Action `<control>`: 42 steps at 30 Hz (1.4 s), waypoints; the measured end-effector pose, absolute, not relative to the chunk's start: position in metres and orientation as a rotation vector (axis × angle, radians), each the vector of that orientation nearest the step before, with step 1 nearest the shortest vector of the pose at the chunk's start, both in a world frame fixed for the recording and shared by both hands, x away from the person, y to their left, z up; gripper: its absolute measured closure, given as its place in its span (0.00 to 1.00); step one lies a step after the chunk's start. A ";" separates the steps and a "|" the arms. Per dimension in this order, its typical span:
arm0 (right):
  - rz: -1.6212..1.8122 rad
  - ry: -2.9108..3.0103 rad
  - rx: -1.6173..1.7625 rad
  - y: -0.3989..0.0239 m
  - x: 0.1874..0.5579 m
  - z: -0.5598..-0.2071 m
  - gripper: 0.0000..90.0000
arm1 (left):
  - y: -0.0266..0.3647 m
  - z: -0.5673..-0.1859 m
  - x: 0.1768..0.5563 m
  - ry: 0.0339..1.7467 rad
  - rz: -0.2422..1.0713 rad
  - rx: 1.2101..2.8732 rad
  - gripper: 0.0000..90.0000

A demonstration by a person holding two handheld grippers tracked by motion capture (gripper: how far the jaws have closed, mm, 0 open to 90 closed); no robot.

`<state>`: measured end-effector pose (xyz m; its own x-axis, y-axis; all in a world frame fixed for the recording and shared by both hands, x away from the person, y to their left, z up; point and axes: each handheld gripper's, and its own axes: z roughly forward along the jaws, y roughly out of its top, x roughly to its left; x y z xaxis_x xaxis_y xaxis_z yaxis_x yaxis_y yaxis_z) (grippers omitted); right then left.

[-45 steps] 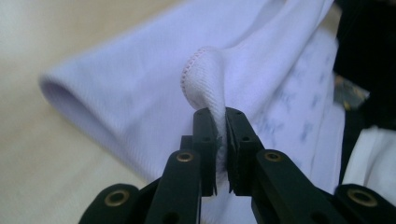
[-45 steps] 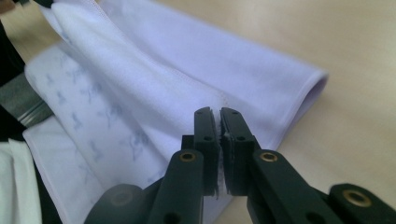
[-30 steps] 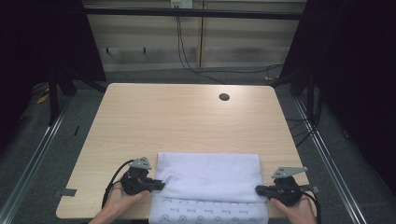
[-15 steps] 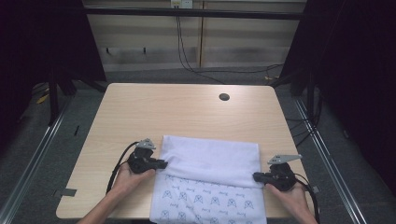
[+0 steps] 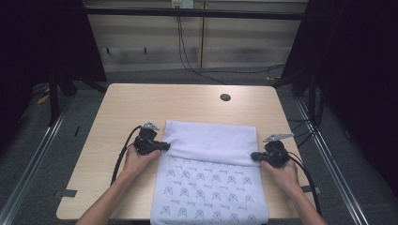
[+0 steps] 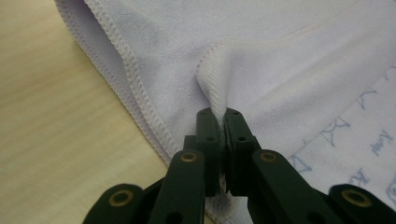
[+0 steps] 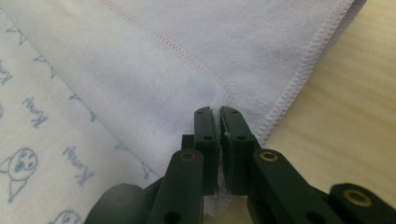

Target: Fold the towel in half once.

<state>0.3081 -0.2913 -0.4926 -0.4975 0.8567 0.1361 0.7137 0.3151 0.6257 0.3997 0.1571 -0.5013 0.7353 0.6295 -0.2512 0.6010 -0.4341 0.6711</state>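
Observation:
A pale lilac towel point(image 5: 211, 140) with a printed underside lies on the wooden table, its plain flap folded over the printed part point(image 5: 206, 192). My left gripper point(image 5: 164, 146) is shut on the flap's left corner; in the left gripper view the cloth point(image 6: 219, 79) bunches up between the jaws of that gripper point(image 6: 222, 114). At the flap's right corner my right gripper point(image 5: 255, 156) is shut on the towel too, and in the right gripper view a thin edge of cloth point(image 7: 187, 70) is pinched in the gripper point(image 7: 219, 112). A hand holds each gripper.
The light wooden table point(image 5: 141, 108) has a dark round hole point(image 5: 225, 97) at the back right. Dark metal frame posts and rails stand on both sides, and cables hang by the far wall point(image 5: 187, 51). The towel's printed end reaches the table's front edge.
Both grippers have carried the towel's plain flap away from the person, toward the far side of the table. More of the printed underside shows at the front.

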 end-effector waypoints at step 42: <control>1.273 2.042 1.475 -0.295 0.426 -0.447 0.96 | 0.183 -0.463 0.460 0.924 0.226 1.951 0.95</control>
